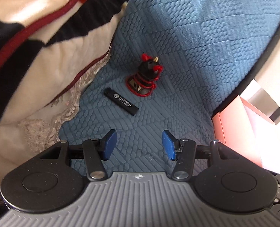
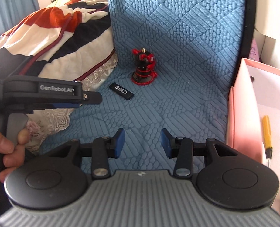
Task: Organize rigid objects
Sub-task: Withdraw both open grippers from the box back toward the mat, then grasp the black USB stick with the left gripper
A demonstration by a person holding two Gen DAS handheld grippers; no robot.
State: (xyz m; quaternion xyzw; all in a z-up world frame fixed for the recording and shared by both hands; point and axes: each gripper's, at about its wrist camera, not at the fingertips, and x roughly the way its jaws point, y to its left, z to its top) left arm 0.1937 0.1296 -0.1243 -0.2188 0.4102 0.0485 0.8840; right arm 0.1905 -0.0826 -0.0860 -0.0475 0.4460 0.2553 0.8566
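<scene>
Both the left gripper (image 1: 138,144) and right gripper (image 2: 142,143) hang released, nothing between them, above the blue quilted cover (image 2: 187,56) near a black-and-red figurine (image 2: 144,68) and black stick (image 2: 121,91)

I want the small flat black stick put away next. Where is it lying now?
The black stick lies flat on the blue quilted cover, just in front of the black-and-red figurine and beside the blanket edge.

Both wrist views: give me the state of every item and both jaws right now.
Left gripper: jaws open, empty.
Right gripper: jaws open, empty.
Black-and-red figurine: upright on the blue quilted cover, untouched.
Black stick: lying flat beside the figurine, apart from it.
Pink box: open.
Yellow pen: lying inside the box.
</scene>
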